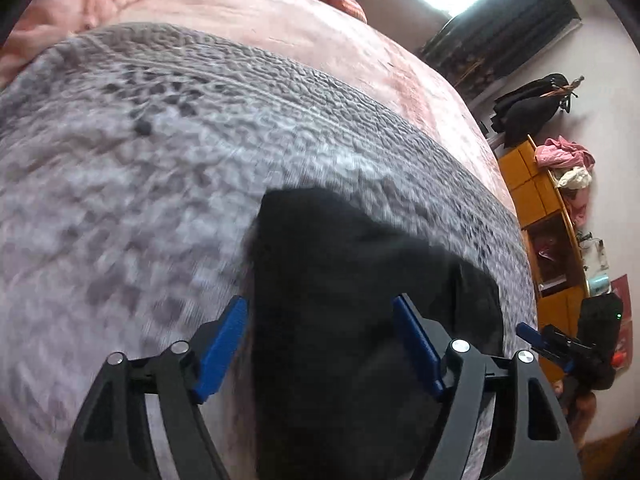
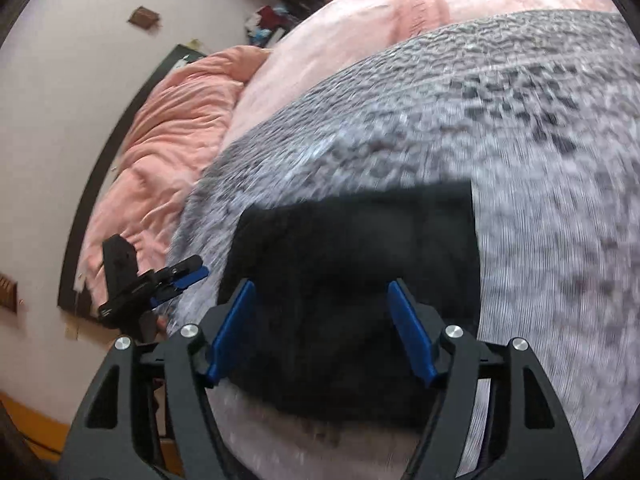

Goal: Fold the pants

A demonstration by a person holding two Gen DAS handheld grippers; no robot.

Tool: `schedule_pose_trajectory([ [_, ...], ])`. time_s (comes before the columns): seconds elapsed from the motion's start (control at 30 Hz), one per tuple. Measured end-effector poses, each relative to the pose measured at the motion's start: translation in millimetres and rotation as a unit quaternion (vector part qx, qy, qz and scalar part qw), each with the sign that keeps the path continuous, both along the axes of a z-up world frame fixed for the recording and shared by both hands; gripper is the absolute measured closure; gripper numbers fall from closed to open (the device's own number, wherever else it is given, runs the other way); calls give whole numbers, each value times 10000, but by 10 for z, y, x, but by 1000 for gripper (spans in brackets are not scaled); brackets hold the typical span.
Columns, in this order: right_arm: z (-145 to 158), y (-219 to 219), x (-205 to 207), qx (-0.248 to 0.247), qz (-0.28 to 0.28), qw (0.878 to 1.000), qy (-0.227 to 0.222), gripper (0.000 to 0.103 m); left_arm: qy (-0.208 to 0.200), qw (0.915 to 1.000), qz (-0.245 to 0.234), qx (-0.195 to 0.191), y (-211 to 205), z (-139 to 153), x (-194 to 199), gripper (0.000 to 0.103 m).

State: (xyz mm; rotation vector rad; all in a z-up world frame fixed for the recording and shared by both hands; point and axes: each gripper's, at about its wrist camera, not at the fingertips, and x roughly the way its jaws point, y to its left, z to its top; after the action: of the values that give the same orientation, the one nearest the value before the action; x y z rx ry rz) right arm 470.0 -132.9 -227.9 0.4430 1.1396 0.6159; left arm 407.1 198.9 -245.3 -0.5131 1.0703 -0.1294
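**Black pants on the grey blanket, both grippers spread**

Grey knitted blanket (image 1: 168, 168) covered the near part of the bed, with a pink sheet (image 1: 320, 28) showing beyond it and a crumpled peach duvet (image 2: 176, 120) bunched at the far left of my right-hand view. Off the right side of the bed stood an orange shelf unit (image 1: 548, 220) with clothes heaped on top, against a pale wall.

The pants (image 2: 360, 280) lay on the blanket as a dark, roughly rectangular bundle, its far edge fairly straight and its right edge clean. Much of the fabric was blurred, so I could not make out seams or a waistband.

My left gripper (image 1: 320, 312) was released, its blue fingers (image 1: 224, 344) set wide apart with the black cloth between them; whether they touched it I could not tell. My right gripper (image 2: 322, 296) was likewise spread wide above the pants, nothing grasped. Each gripper appeared small at the edge of the other's view, just beside the bed's side.
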Motion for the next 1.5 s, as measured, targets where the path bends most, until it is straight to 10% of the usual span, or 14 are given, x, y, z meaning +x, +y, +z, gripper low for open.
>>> schedule_pose_trajectory([
  [0.3, -572, -27, -268, -310, -221, 9974, 604, 34, 602, 9980, -196, 37, -254, -566, -422, 26],
  [0.57, -193, -19, -597, -257, -306, 9990, 196, 31, 244, 9996, -48, -157, -127, -323, -782, 27],
  [0.8, 62, 185, -1216, -1131, -594, 9901, -588, 11, -673, 9964, 202, 482, -248, 285, -1561, 4],
  [1.5, 1399, 315, -4070, -2563, -1480, 9376, -1824, 3, -1628, 9637, 497, 2055, -1131, 1844, -4117, 4],
])
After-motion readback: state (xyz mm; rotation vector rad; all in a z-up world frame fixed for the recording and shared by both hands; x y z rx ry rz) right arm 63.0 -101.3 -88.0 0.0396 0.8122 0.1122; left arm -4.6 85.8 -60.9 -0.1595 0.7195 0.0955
